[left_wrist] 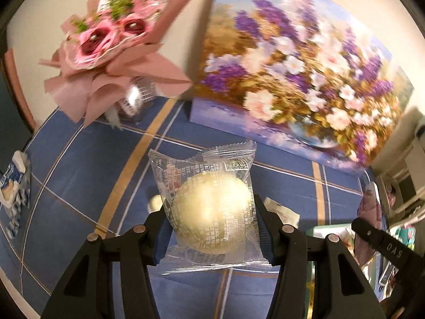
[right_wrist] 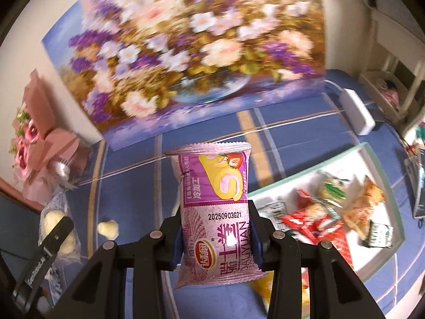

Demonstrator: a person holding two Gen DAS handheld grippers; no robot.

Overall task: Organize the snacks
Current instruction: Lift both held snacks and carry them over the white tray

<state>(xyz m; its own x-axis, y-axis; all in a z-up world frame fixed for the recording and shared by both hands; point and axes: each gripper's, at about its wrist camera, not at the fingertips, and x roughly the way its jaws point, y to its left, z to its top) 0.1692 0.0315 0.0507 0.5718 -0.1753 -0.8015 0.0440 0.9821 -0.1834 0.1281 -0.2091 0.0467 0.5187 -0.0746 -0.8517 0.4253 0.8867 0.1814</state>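
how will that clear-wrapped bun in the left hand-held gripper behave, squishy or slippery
The bun looks soft and rounded, so it probably squashes if clamped harder. Its clear wrapper is glossy and loose at the ends, so it may slip or crinkle against the pads. The left hand-held gripper carries it with the top unsupported, suggesting it is light.

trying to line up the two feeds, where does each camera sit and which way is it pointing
Left wrist: sits on the left claw, looks down across the blue tablecloth to the flower painting; its fingers grip a clear-wrapped bun.
Right wrist: sits on the right claw, same heading; its fingers grip a pink cake-roll packet, white tray at right.
Shared: painting, tablecloth, pink bouquet, each other's claw.
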